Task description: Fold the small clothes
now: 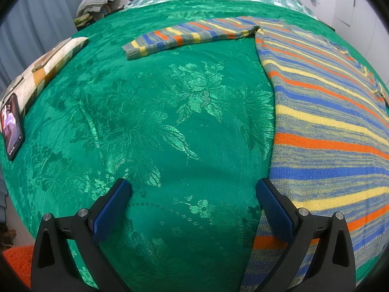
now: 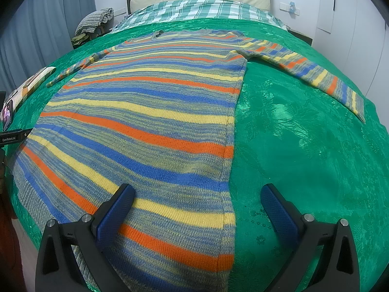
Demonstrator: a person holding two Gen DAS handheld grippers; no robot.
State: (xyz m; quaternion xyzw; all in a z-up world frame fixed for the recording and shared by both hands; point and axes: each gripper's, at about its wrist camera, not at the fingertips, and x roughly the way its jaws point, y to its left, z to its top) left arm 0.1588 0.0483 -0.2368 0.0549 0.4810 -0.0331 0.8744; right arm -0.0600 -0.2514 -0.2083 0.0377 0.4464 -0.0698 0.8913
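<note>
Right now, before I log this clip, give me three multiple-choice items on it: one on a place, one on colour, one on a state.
1. Where does the phone lie?
A. on the sweater
B. at the bed's left edge, off the sweater
C. on the checked blanket

2. What colour is the cover under the striped sweater?
A. green
B. red
C. white

3. How does the sweater lie?
A. folded in half
B. rolled into a bundle
C. spread flat, both sleeves out to the sides

Answers: 1 B, the phone sits on the green cover far left of the sweater in the left wrist view. 2 A, green floral cloth shows all around the knit. 3 C, the body lies flat with a sleeve stretched right and the other left; the left claw and right claw are both open, holding nothing.
</note>
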